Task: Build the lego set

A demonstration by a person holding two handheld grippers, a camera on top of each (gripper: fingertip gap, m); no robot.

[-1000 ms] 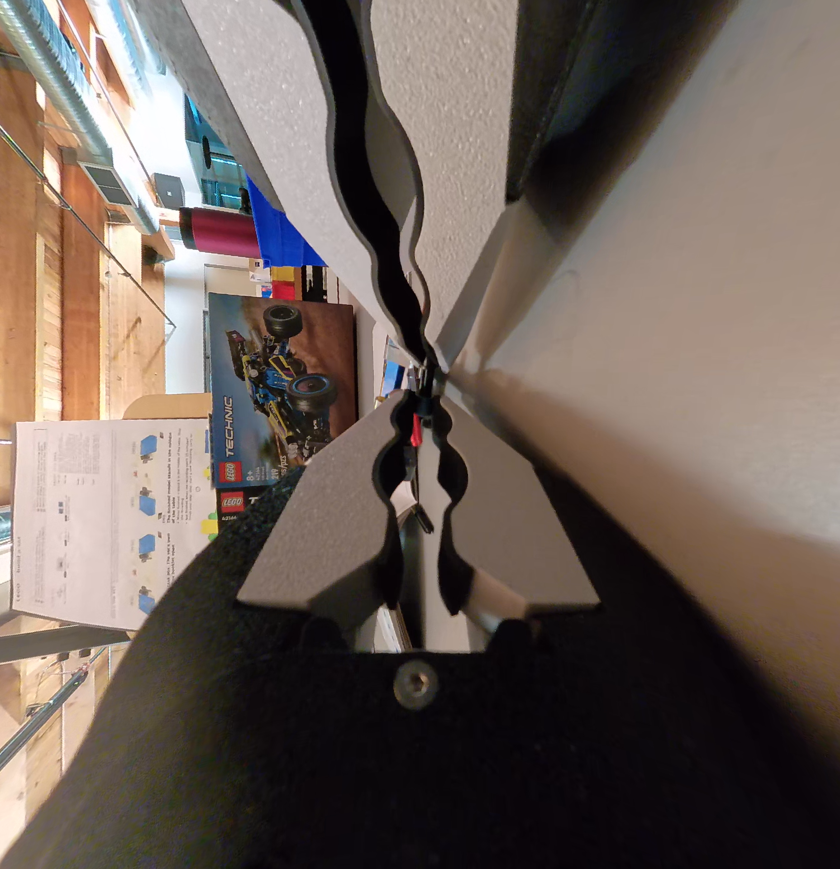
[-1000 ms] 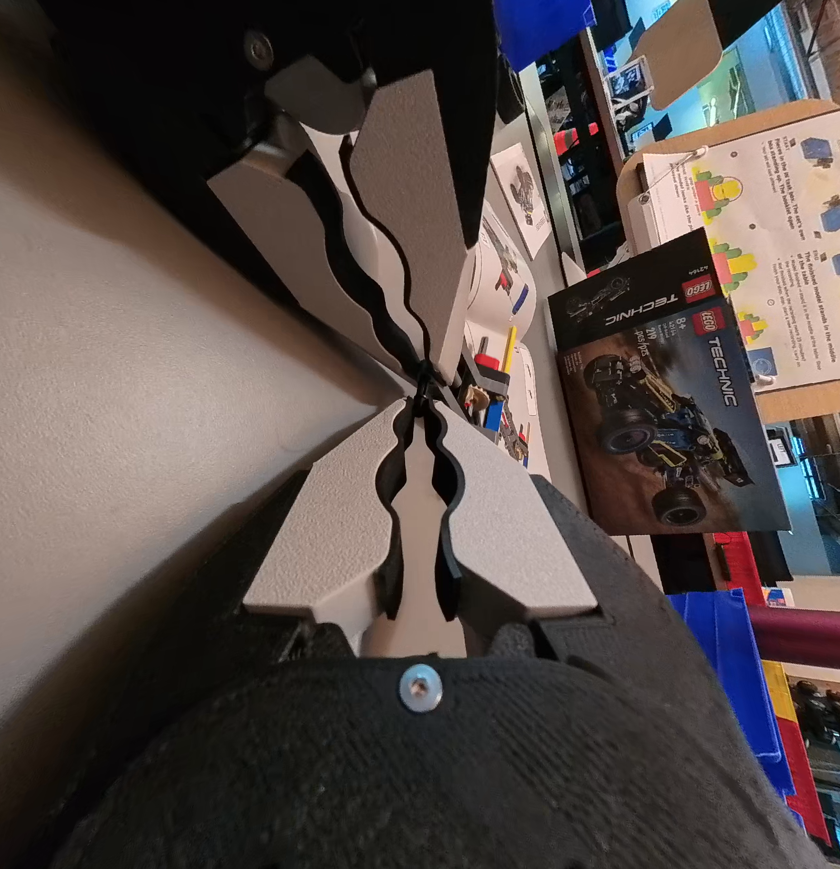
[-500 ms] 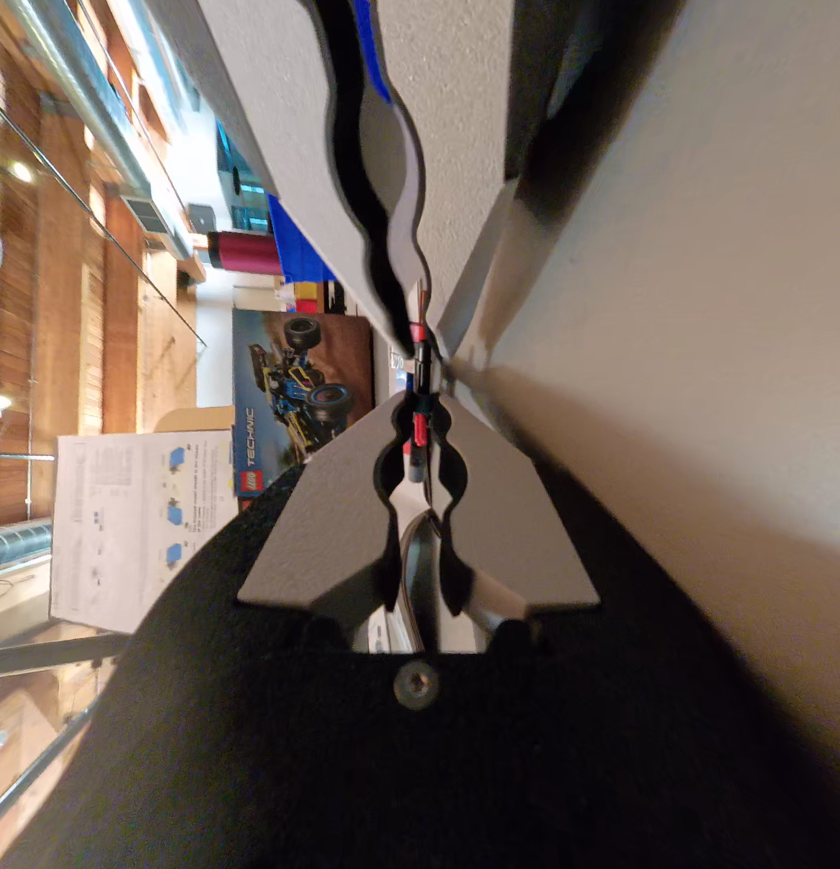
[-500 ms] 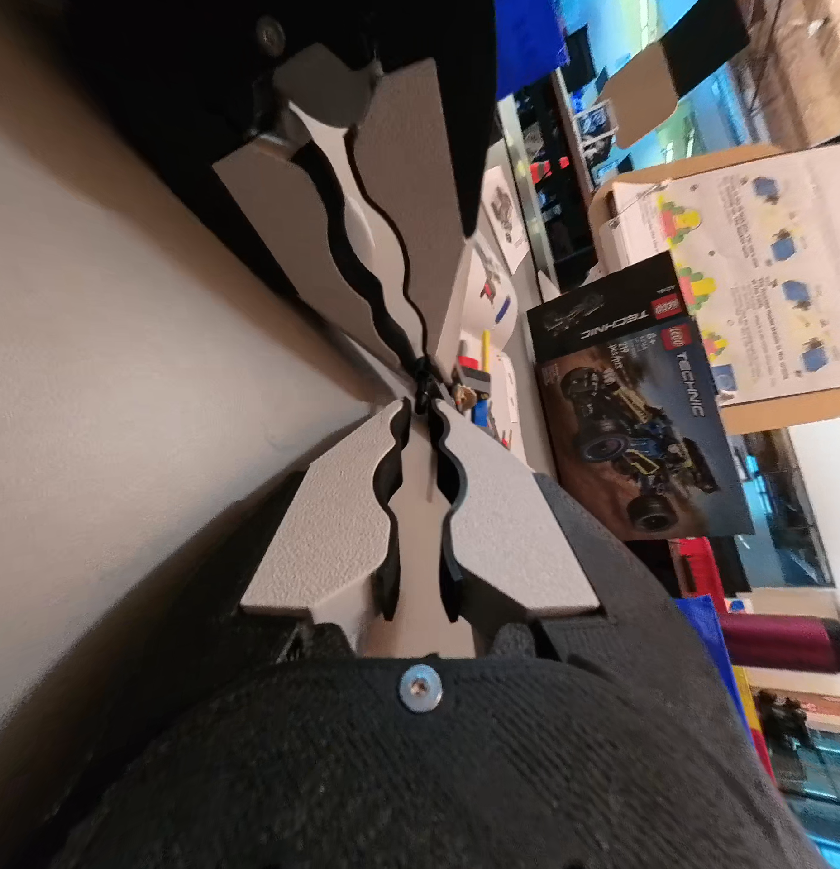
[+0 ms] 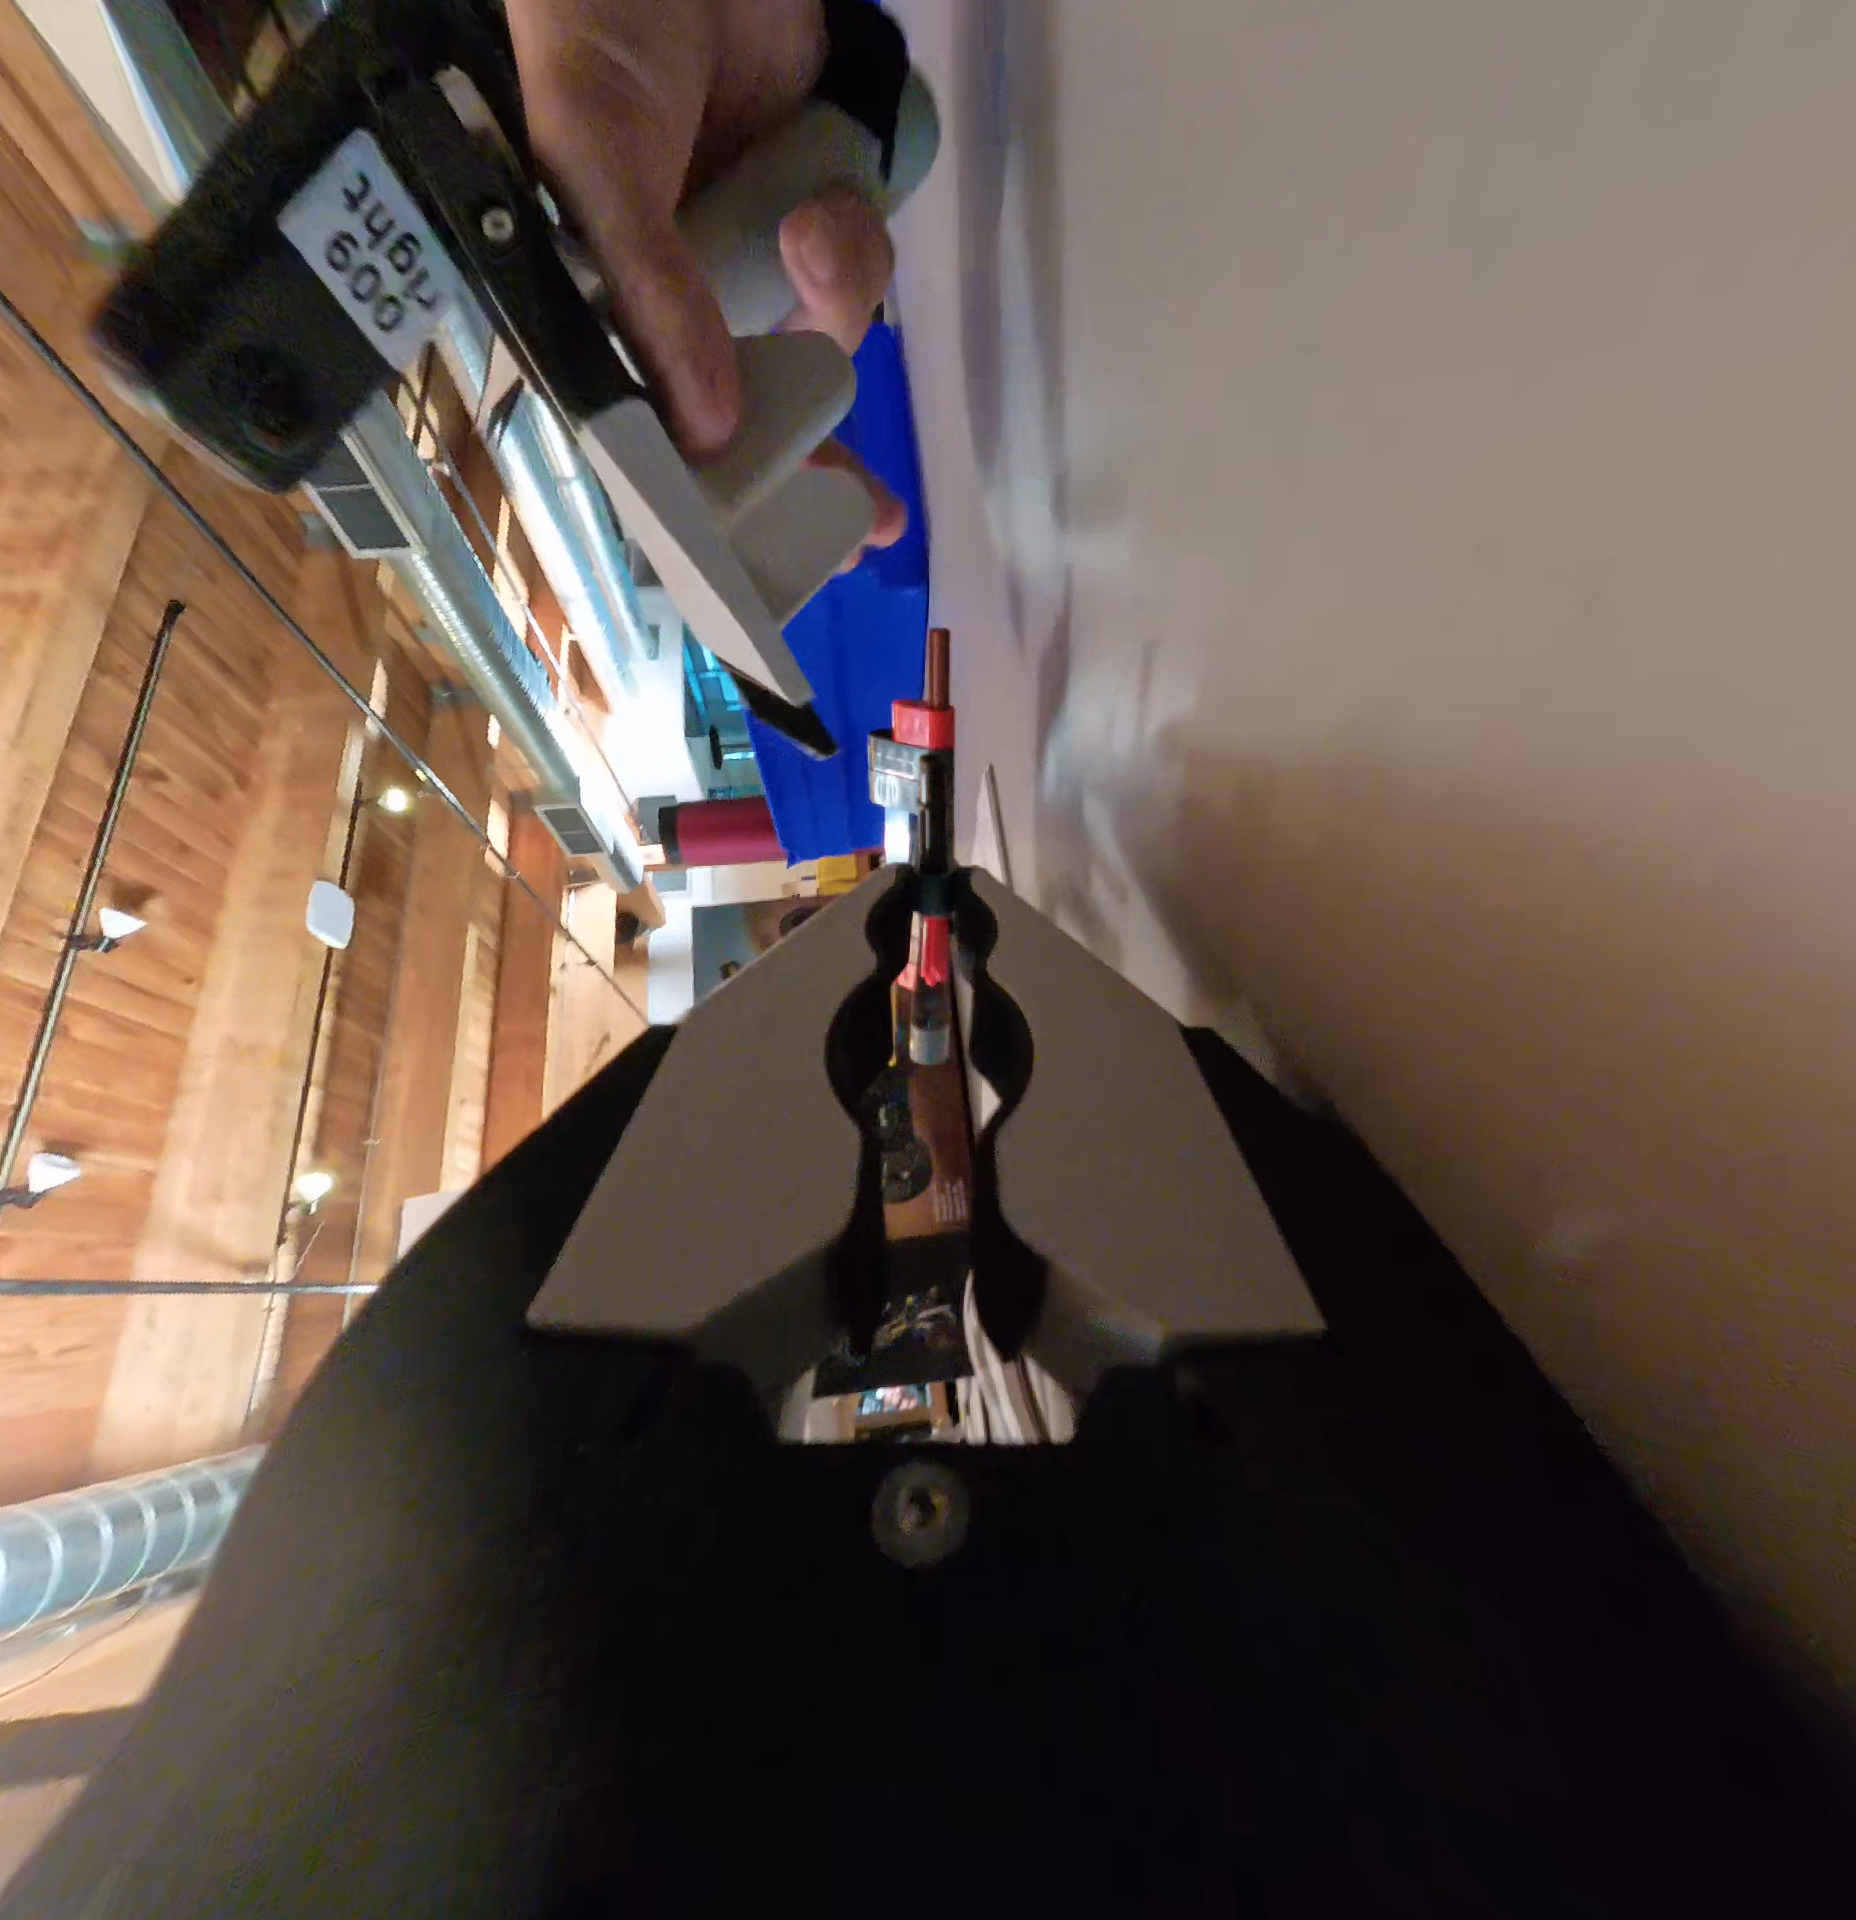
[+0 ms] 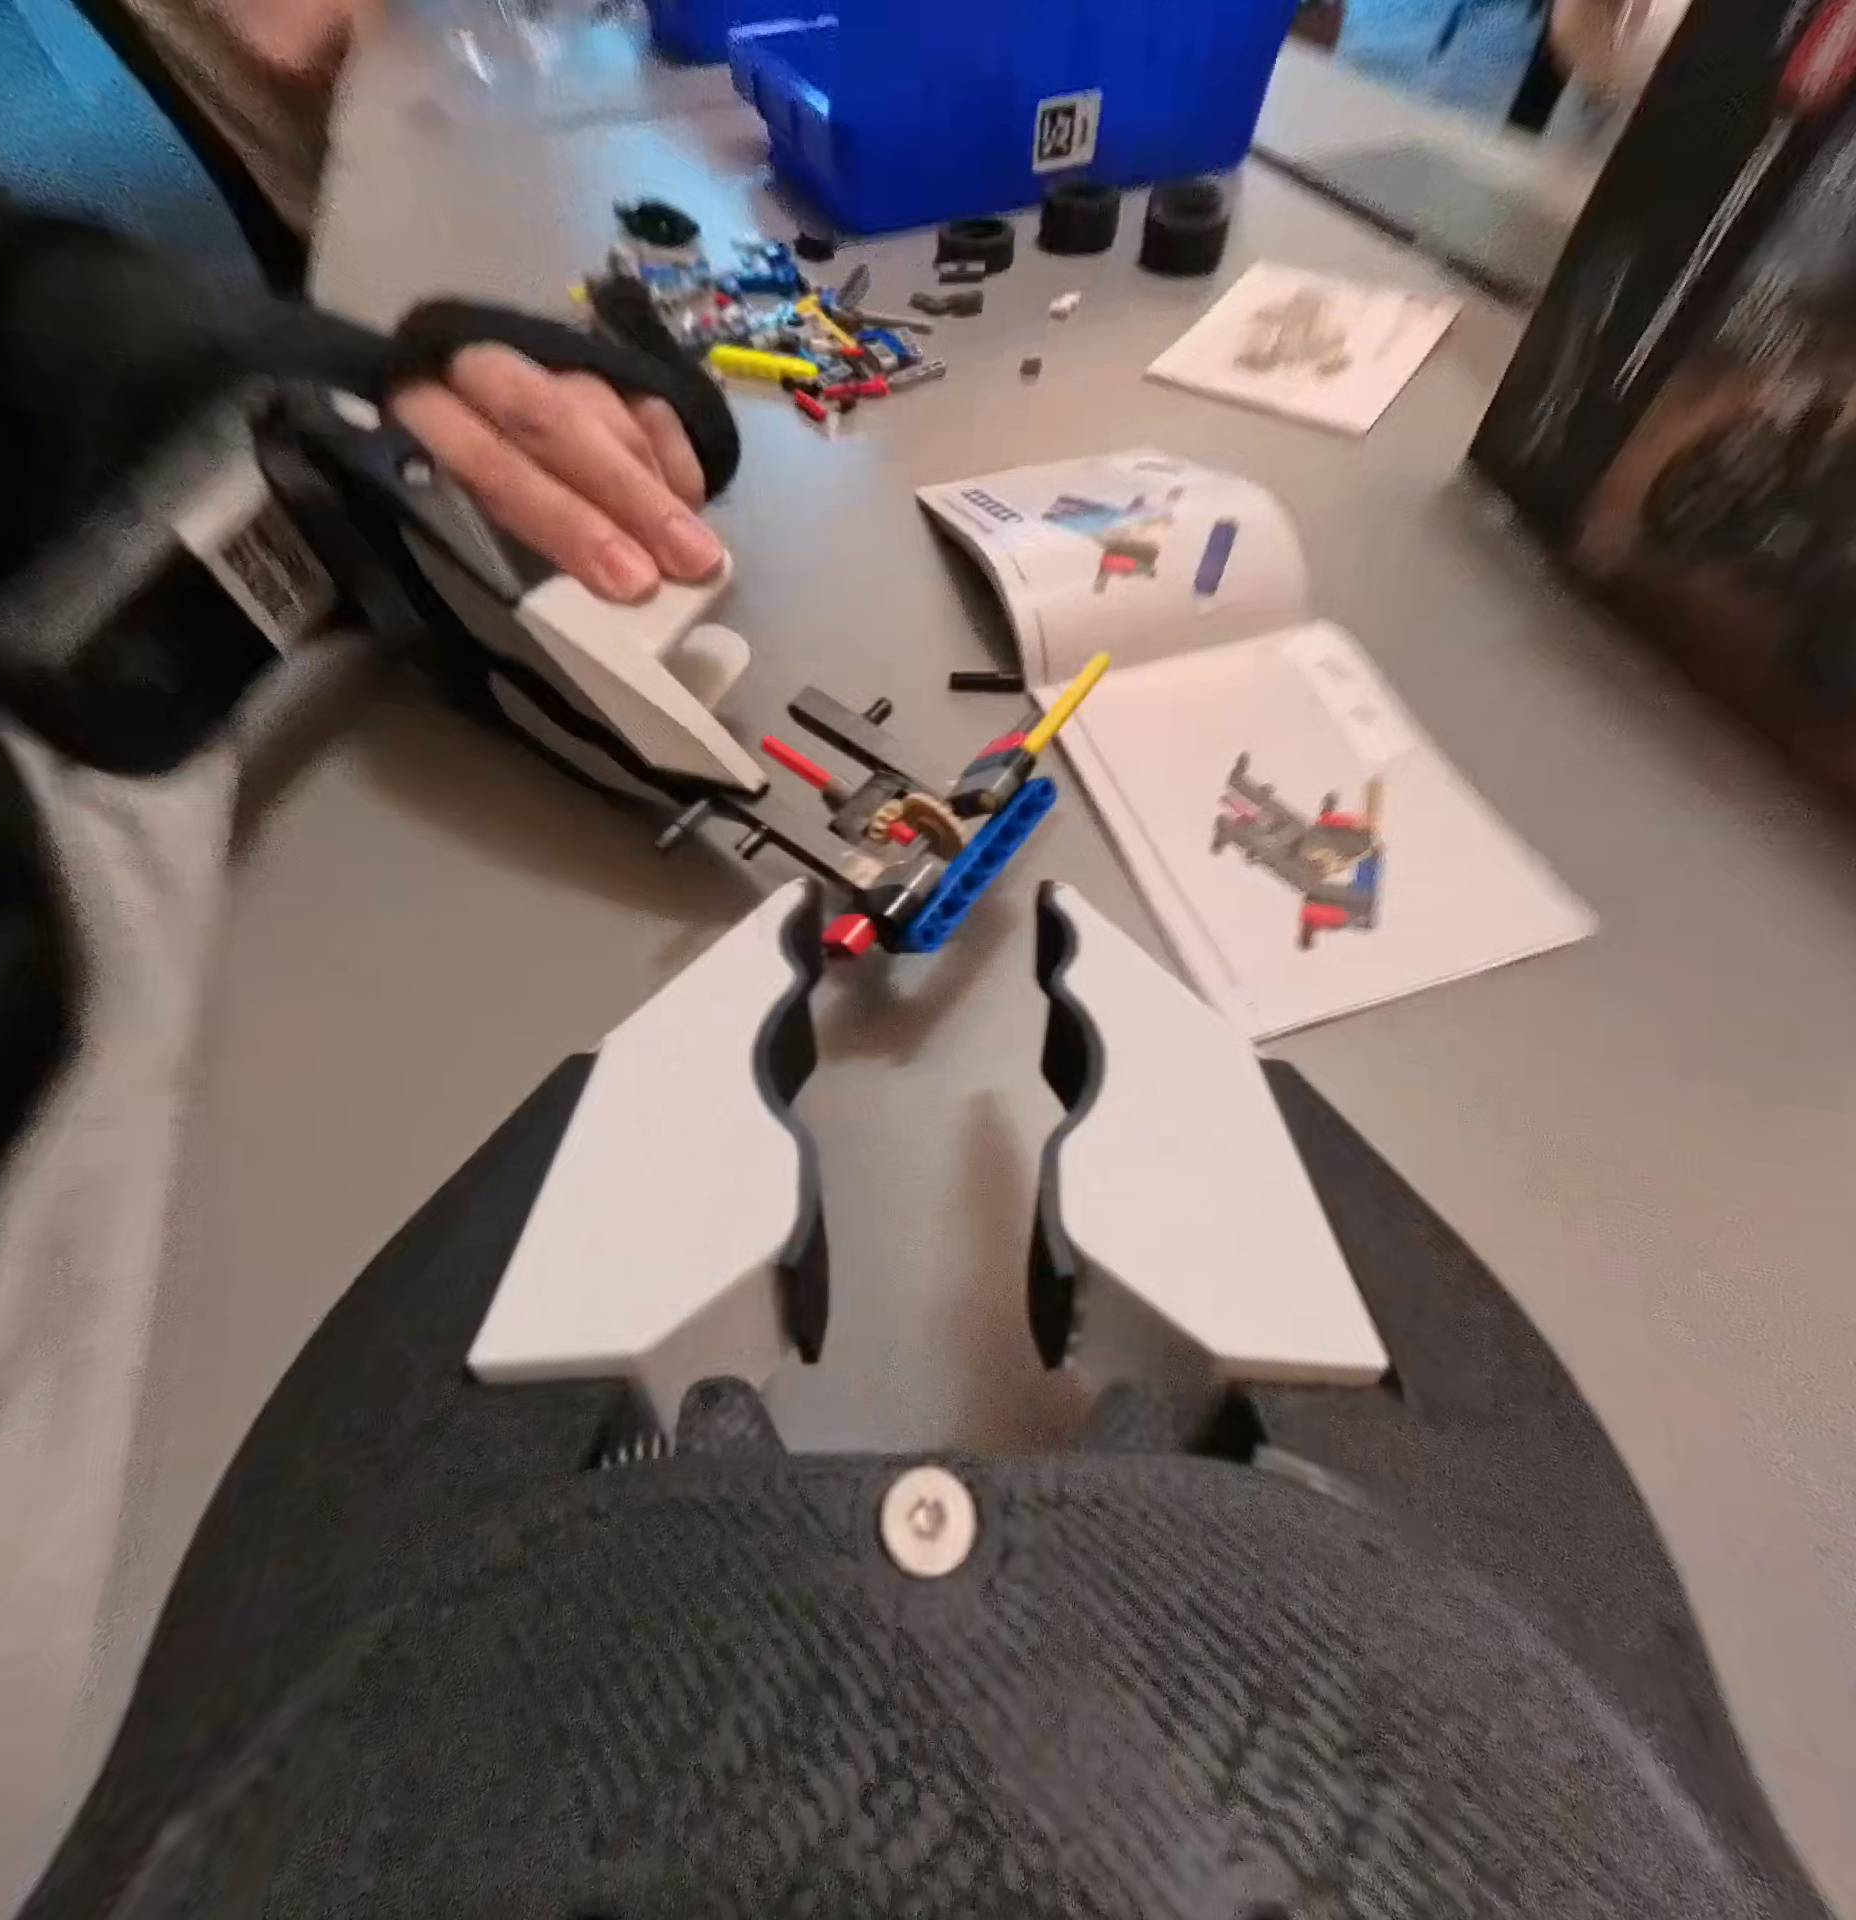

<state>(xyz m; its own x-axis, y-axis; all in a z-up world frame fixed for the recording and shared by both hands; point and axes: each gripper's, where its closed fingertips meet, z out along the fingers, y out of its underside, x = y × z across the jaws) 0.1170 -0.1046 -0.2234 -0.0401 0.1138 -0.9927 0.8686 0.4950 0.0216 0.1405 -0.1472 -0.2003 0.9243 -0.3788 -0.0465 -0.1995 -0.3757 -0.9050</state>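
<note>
Two grippers were up: left gripper point(image 6: 768, 805) stayed... nope, sat clamped on the lego assembly point(image 6: 908, 821) above the tabletop point(image 6: 488, 935), right gripper point(image 6: 919, 920) gaping empty at its 6 o'clock.

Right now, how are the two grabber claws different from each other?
The right gripper is open, with a wide gap between its fingers, and it holds nothing. The left gripper is shut on the lego assembly. The left gripper reaches in from the side with a hand on it, while the right gripper points straight at the assembly from just behind it. Both have pale grey fingers with wavy black inner edges.
</note>
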